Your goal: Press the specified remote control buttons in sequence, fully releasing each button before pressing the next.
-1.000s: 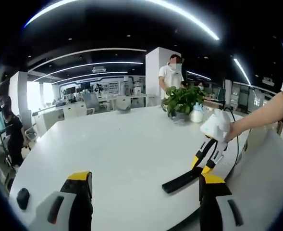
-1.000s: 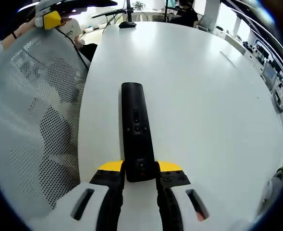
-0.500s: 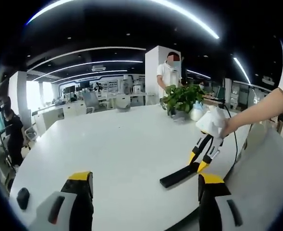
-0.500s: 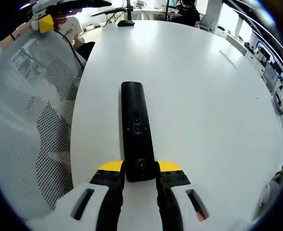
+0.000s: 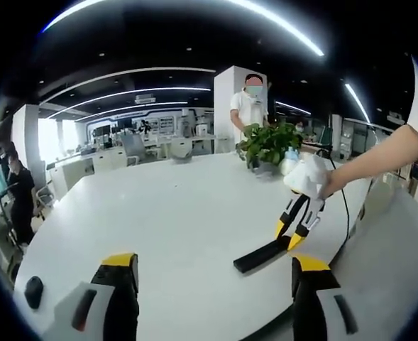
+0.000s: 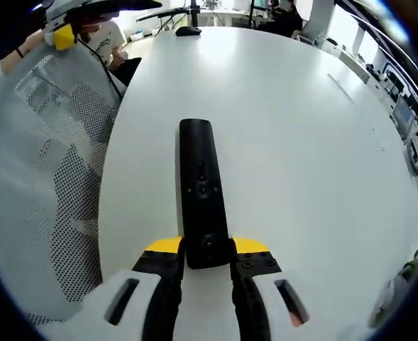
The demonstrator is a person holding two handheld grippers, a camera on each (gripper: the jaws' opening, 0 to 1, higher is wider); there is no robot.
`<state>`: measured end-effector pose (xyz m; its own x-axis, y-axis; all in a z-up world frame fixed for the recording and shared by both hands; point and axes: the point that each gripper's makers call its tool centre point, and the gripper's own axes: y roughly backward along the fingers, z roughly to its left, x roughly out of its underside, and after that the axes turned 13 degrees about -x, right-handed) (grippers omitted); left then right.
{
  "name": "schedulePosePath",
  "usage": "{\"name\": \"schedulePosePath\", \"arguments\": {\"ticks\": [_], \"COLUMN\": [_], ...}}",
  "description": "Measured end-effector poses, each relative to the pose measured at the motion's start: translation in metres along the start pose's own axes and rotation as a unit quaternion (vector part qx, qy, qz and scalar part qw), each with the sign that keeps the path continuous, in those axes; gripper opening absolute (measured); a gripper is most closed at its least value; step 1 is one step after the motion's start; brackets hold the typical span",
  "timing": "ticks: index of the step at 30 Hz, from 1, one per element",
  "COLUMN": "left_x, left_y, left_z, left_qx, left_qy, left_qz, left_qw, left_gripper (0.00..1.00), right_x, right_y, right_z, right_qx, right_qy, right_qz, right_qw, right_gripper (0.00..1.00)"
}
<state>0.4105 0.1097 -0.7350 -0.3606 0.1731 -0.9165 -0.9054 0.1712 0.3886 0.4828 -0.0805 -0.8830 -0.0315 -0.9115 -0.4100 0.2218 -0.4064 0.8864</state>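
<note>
Holding the remote [image 6: 202, 206] by its near end in the right tongs [image 6: 203, 257], clamped on both sides, button face up; in the left gripper view, hanging tilted with its far tip low, at or just above the desk [image 5: 159, 213], contact not clear. Having lifted a little over the last second: the right tongs [image 5: 294, 226] and the hand [image 5: 309, 177] above them sitting higher and a touch further left than before, the remote's tip [image 5: 260, 256] sliding the same way. Not yet pressing anything, judging by this; more likely still positioning the remote for the first press. Keeping the left tongs [image 5: 212, 273] apart and free, well short of the remote, one yellow tip also showing at the top left of the right gripper view [image 6: 62, 35]. Staying near the desk edge beside a mesh chair back [image 6: 45, 177]. Leaving wide bare desk ahead; plant [image 5: 269, 145], mouse [image 6: 187, 30] and standing person [image 5: 250, 106] well off.
</note>
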Motion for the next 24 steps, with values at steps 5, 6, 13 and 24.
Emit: {"name": "schedulePosePath", "arguments": {"ticks": [5,6,13,24], "left_x": [0.001,0.001,0.003,0.002], "left_y": [0.000,0.000,0.000,0.000], "left_z": [-0.001,-0.001,-0.001,0.000], "left_qx": [0.003,0.003,0.004,0.002], "left_qy": [0.000,0.000,-0.001,0.002], "left_qz": [0.002,0.003,0.006,0.004], "left_qw": [1.0000,1.0000,1.0000,1.0000], "left_gripper": [0.92,0.92,0.92,0.91], "right_x": [0.000,0.000,-0.002,-0.002], "right_y": [0.001,0.001,0.003,0.006], "right_z": [-0.006,-0.006,-0.016,-0.028], "right_qx": [-0.001,-0.002,-0.006,-0.001], "right_qy": [-0.004,-0.003,-0.002,0.004], "right_qz": [0.000,0.001,0.006,0.013], "right_qw": [1.0000,1.0000,1.0000,0.9999], "right_gripper": [0.25,0.25,0.25,0.25]}}
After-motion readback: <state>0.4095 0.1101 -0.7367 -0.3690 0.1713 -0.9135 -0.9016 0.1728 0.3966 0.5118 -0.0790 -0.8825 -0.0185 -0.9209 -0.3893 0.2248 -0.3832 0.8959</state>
